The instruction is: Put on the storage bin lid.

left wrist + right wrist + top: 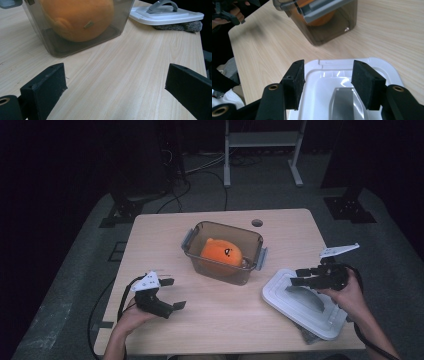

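The right claw [300, 276] is hovering with its jaws apart, straddling the grey handle [345, 101] of the white lid [305, 304] just below it. If the jaws close off-centre, I think the handle could be slipping out and the lid skidding off the desk [220, 320] edge. Ahead of the claw, the clear box [223, 251] is sitting uncovered, holding an orange plush toy [221, 252]. The left claw [171, 293] is waiting wide open and empty, well apart.

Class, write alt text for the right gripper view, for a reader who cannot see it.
The right claw hovers open over a white lid, its pads on either side of the lid's grey handle. Beyond, on the wooden table, stands a clear container holding an orange plush toy.
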Demonstrator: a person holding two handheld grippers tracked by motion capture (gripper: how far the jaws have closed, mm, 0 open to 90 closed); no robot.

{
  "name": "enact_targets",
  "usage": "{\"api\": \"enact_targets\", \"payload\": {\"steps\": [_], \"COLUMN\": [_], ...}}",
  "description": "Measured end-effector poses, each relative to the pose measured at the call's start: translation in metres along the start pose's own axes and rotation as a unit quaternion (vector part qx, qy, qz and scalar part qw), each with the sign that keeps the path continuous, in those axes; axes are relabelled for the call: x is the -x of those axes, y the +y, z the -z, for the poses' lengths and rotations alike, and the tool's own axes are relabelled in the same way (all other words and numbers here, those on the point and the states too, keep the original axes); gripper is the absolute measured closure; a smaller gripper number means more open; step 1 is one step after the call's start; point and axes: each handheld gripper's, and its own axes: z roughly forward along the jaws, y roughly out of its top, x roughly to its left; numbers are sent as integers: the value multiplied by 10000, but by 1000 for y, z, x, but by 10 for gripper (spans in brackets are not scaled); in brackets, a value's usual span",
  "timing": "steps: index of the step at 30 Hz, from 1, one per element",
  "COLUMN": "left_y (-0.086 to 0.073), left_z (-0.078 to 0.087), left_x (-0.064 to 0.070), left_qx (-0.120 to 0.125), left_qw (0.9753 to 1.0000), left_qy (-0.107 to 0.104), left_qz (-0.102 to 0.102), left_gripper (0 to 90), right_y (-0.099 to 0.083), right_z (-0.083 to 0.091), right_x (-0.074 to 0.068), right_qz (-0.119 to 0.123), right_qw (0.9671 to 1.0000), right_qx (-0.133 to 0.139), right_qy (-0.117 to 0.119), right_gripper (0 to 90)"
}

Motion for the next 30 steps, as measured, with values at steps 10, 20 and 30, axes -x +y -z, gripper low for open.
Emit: {"api": "enact_targets", "payload": {"steps": [10, 20, 30], "left_y": [0, 0, 0], "left_z": [0, 0, 0], "left_x": [0, 0, 0], "left_qx": [-1, -18, -9], "left_qw": [10000, 10000, 10000], "left_qy": [6, 1, -4], "left_qz": [3, -10, -2], "left_gripper": [26, 27, 26], "right_y": [-22, -42, -54], "right_z": [0, 0, -4], "right_x": [3, 7, 7], "right_qz": [-39, -140, -122], "right_qw": [9999, 9997, 9995], "right_qx": [-19, -22, -105], "right_qy": [-97, -189, -269], "right_gripper": [427, 431, 509]}}
